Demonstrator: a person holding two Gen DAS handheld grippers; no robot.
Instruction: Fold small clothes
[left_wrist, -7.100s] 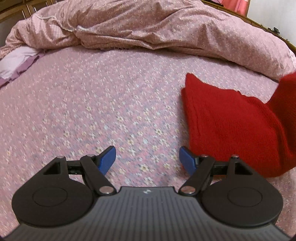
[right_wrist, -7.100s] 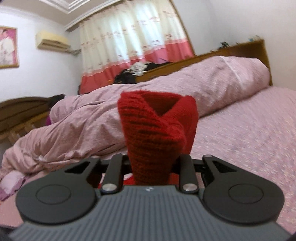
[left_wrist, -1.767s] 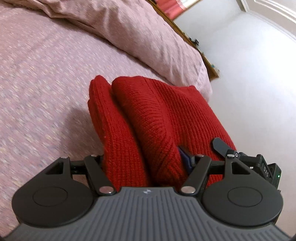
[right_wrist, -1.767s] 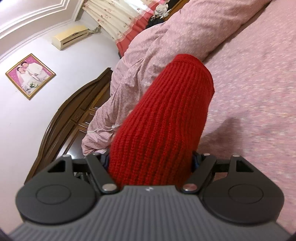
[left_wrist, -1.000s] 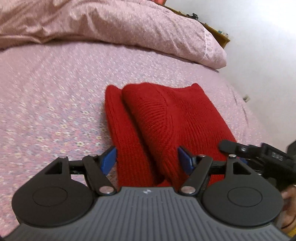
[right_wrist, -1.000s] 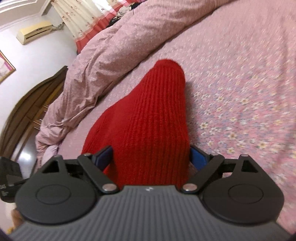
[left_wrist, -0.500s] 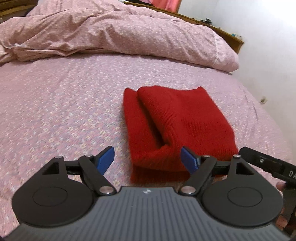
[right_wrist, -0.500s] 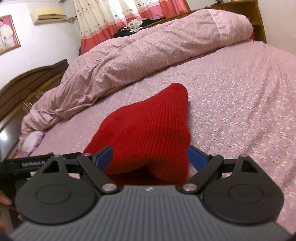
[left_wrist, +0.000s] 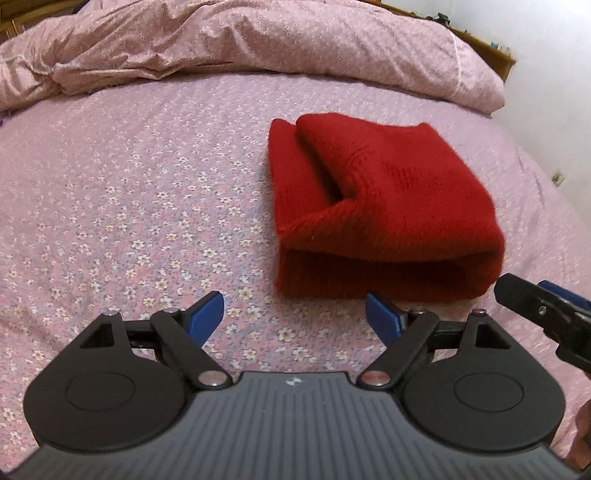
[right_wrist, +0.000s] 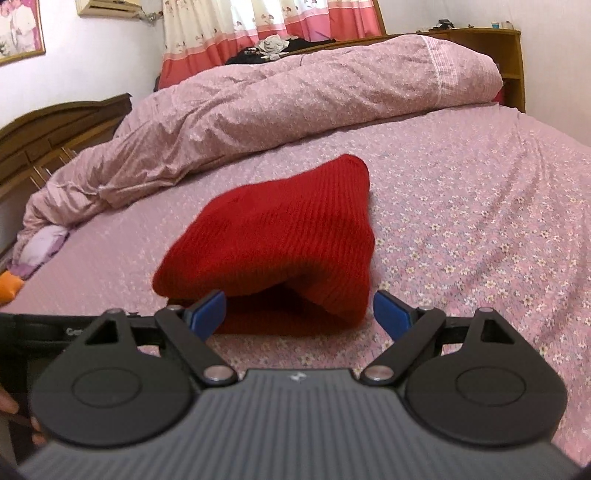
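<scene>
Left gripper (left_wrist: 294, 317), nearest the lens in the left wrist view: blue-padded fingers spread wide, nothing between them, poised over the floral bedsheet (left_wrist: 122, 192) just short of the garment. Right gripper (right_wrist: 299, 312): fingers likewise parted and empty, with the garment's near edge lying just beyond the tips; its dark finger also enters the left wrist view at the right edge. Red knitted garment (left_wrist: 373, 206), folded into a thick bundle, an upper layer doubled over a lower one, its open fold facing the grippers; it lies flat on the sheet toward the bed's right side, free of both tools. Beyond it, a crumpled pink duvet (right_wrist: 295, 92) along the far edge of the bed; behind that, a wooden headboard (right_wrist: 511, 59) and red-and-cream curtains (right_wrist: 266, 18).
</scene>
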